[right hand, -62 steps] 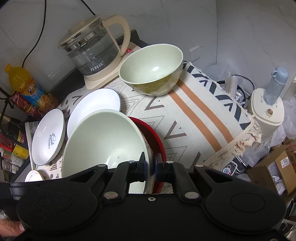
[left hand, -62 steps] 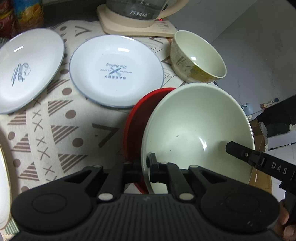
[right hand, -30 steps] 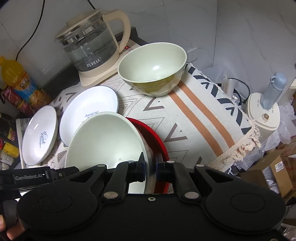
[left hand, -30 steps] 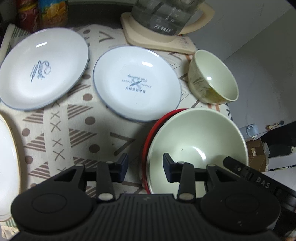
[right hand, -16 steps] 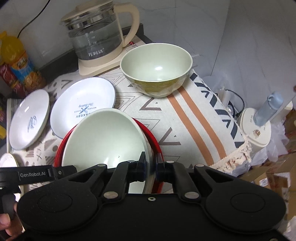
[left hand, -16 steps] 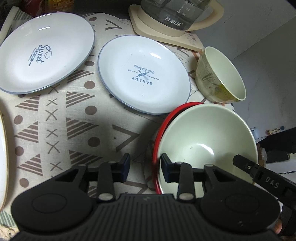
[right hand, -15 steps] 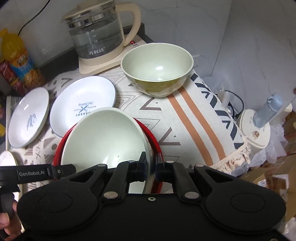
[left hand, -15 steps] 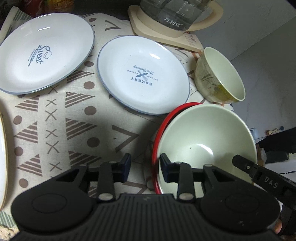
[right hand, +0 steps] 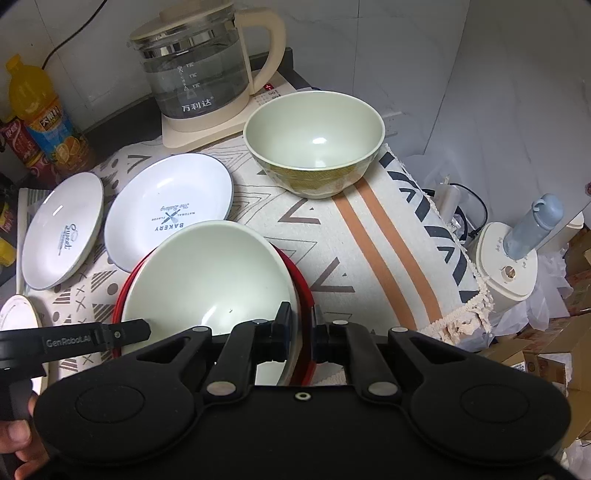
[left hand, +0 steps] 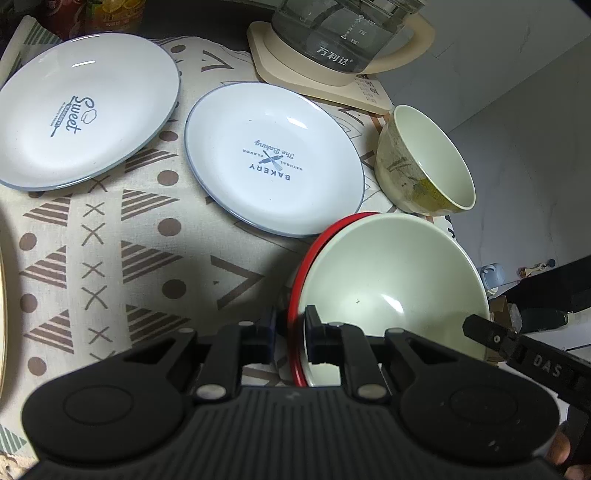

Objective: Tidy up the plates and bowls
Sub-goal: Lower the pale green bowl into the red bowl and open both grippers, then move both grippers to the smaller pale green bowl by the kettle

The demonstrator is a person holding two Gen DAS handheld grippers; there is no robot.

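Right now the left gripper has its 2 fingers set astride the near rim of the red plate, 1 finger outside, 1 inside against the pale green bowl sitting in it; a thin gap shows on either side, so it looks narrowed but not yet pinching. Opposite it, the right gripper is pressed together on the stacked rims of bowl and plate at their other edge. To do this well, I'd say the left one should bite only the red rim, low and square, so the bowl is free to lift away. Beyond the fingers lie 2 white plates, then the small bowl and the kettle farthest off.
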